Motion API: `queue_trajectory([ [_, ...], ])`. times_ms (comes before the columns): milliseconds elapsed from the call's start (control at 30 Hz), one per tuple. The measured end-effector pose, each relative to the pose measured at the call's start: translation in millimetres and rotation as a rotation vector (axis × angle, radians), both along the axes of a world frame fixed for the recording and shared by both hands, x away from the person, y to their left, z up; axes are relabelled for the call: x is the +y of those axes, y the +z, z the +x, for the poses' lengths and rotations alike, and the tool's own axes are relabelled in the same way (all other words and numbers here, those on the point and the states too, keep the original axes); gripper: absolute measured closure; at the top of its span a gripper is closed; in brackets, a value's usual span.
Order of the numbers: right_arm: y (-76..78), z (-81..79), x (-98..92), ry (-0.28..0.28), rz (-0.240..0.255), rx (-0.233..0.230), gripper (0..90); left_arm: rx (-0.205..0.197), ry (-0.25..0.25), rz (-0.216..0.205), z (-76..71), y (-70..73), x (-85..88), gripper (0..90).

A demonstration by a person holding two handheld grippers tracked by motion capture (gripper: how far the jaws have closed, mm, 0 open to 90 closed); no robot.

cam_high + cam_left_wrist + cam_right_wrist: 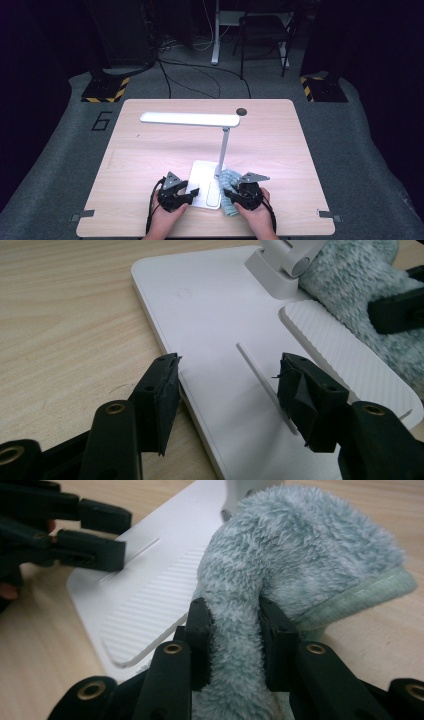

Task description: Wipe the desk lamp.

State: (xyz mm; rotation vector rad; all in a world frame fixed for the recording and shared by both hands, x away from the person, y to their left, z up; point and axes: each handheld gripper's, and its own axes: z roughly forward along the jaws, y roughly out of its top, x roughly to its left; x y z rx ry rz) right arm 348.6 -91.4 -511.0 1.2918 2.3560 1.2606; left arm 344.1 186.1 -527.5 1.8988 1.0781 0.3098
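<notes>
A white desk lamp stands on the table, its flat base (204, 181) near the front edge and its long head (190, 119) held out to the left. A fluffy pale blue-green cloth (230, 179) lies against the base's right side. My right gripper (235, 630) is shut on a fold of the cloth (300, 545). My left gripper (227, 375) stands open over the near left part of the base (220, 305): one jaw sits at the base's edge and the other above its thin groove. Nothing is pinched between them. In the high view, the left gripper (194, 191) and the right gripper (227, 193) flank the base.
The lamp's thin stem (222, 150) rises from the base's far right corner. A dark round grommet (241, 111) sits near the table's far edge. A chair (262, 35) and cables (200, 75) lie on the floor beyond the table.
</notes>
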Motion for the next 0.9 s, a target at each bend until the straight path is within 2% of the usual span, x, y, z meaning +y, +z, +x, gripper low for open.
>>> queue_trajectory([
  [200, 0.3, 21.1, -0.6, -0.062, 0.009, 0.014, 70.3, 0.001, -0.008, 0.009, 0.2, 0.3, 0.8, 42.0],
  [233, -0.1, 24.0, -0.8, -0.064, 0.011, 0.005, 70.3, 0.001, -0.008, 0.008, 0.2, 0.2, 0.7, 42.0],
  [267, 0.5, 24.4, -0.3, -0.07, 0.012, 0.018, 70.3, 0.0, -0.008, 0.008, 0.2, 0.1, 0.7, 42.0],
  [333, 0.6, 22.3, 1.2, -0.074, -0.003, -0.001, 70.3, -0.005, -0.001, 0.006, 0.1, -0.3, 0.2, 42.0],
  [533, 1.8, 3.5, 6.3, -0.045, -0.027, -0.021, 70.3, -0.007, 0.006, 0.005, -0.3, -0.4, -0.4, 42.0],
  [767, 1.1, -28.1, 5.3, 0.006, 0.005, 0.003, 70.1, -0.005, 0.004, 0.004, -0.2, -0.3, -0.2, 42.0],
  [900, 0.6, -45.1, 8.9, 0.011, 0.001, -0.009, 69.8, -0.005, 0.004, 0.005, -0.2, -0.3, -0.2, 42.0],
])
